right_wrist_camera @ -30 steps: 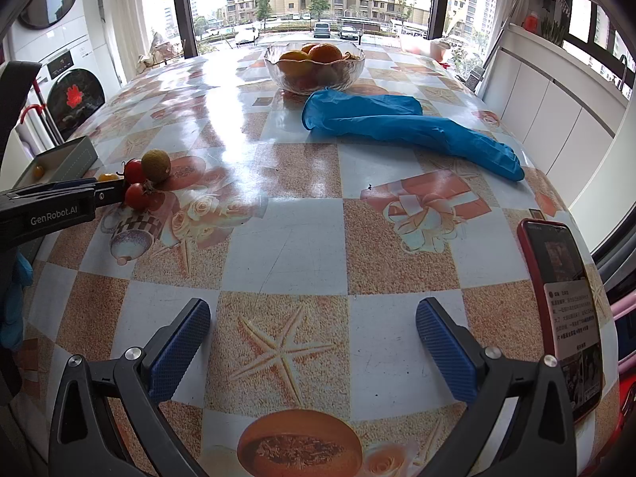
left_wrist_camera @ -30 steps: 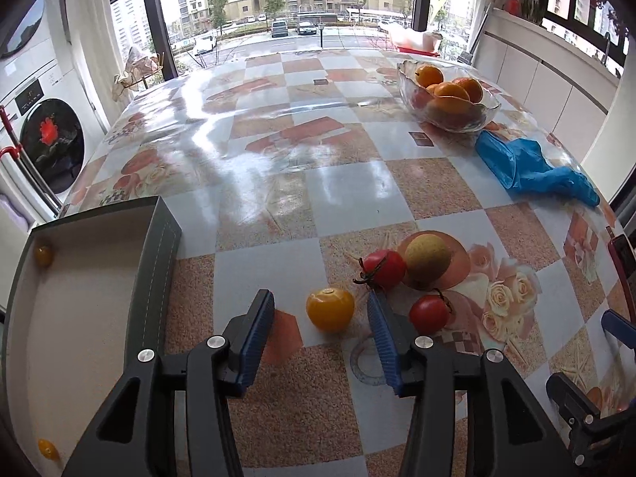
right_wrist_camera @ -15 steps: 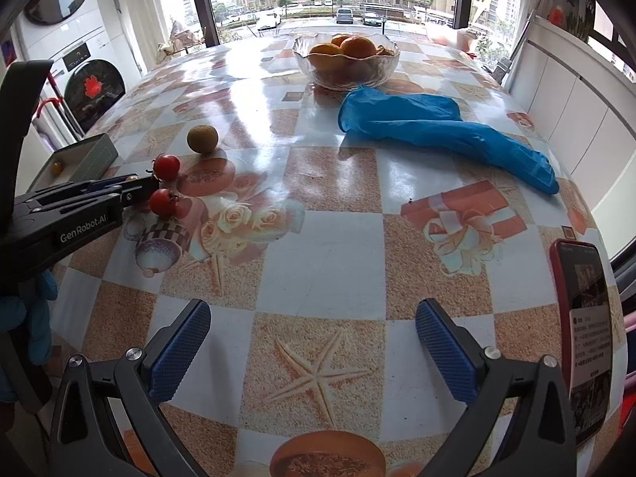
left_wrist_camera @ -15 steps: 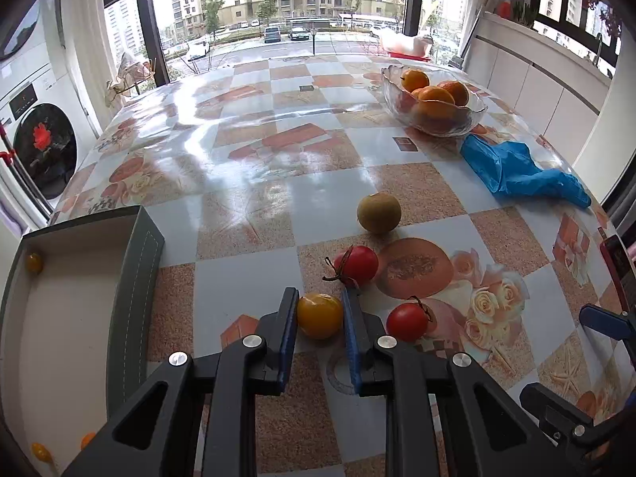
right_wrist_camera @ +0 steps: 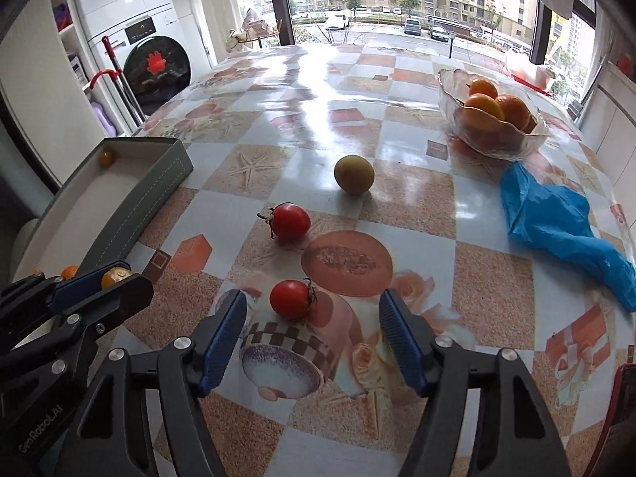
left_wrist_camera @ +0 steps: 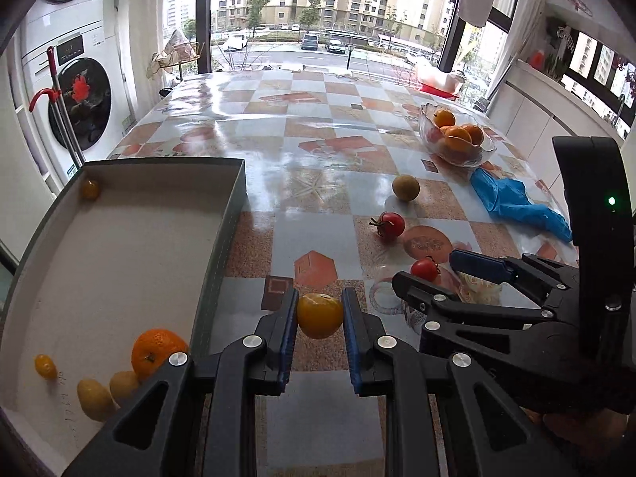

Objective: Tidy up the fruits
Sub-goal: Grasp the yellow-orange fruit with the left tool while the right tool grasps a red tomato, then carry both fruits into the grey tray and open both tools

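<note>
A: How far along is the sorting?

B: Partway, I'd judge. The box (left_wrist_camera: 119,262) at 9 o'clock on the tabletop (left_wrist_camera: 318,151) already holds 1 orange (left_wrist_camera: 158,351) and 5 small yellow fruits. 3 loose pieces are left out: 2 red tomatoes and 1 brownish-green round fruit (right_wrist_camera: 353,174).

A: And the tools?

B: The left tool (left_wrist_camera: 320,314) is clenched on a yellow tomato (left_wrist_camera: 320,315), smooth and glossy, pinched between both blue pads and lifted off the tabletop, just beside the box's right wall. The right tool (right_wrist_camera: 310,320) has just been closing; its jaws straddle the nearer red tomato (right_wrist_camera: 291,299) without pressing it yet.

A: What do the red ones look like?

B: Shiny, round, each with a dark stem. The farther one (right_wrist_camera: 290,222) sits at 12 o'clock from the nearer, the brownish fruit beyond it towards 1 o'clock. The glass bowl (right_wrist_camera: 493,135) of oranges stands at 2 o'clock, well apart, near a blue glove (right_wrist_camera: 556,218).
</note>
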### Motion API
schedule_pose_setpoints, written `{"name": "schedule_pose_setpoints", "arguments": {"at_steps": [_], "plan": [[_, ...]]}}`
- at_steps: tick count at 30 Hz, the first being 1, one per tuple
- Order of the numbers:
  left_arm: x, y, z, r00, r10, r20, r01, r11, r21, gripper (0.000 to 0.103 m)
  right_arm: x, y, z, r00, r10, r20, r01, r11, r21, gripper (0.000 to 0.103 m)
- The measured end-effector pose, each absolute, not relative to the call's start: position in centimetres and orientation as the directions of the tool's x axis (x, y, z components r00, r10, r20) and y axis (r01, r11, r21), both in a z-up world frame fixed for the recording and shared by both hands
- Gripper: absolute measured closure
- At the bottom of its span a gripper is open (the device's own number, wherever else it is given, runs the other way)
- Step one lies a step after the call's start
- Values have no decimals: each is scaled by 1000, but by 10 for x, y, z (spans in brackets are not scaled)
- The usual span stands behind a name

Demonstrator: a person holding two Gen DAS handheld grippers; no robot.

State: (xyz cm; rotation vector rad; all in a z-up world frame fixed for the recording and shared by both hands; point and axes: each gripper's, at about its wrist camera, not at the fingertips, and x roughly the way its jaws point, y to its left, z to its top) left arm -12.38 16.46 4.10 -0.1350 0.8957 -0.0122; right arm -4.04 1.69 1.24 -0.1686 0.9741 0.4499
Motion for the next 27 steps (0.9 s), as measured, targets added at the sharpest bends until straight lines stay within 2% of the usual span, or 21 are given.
{"name": "schedule_pose_setpoints", "arguments": {"at_steps": [2,3,12,27], "plan": [[-128,170,45,629,-66,-775,-54,990,-129,80,-43,27,13,491,261,-831,-453,891,13,74],[-130,174,47,631,-66,-773,-59,989,-133,80,-44,29,13,488,262,-833,-454,891,14,79],[-143,204,54,645,-13,-764,-124,985,-122,80,-56,27,30,432,319,-843,-431,895,118,80],[-173,262,55,665,44,-746,-228,963,-146,80,-88,94,69,386,421,-821,-528,830,177,80]]}}
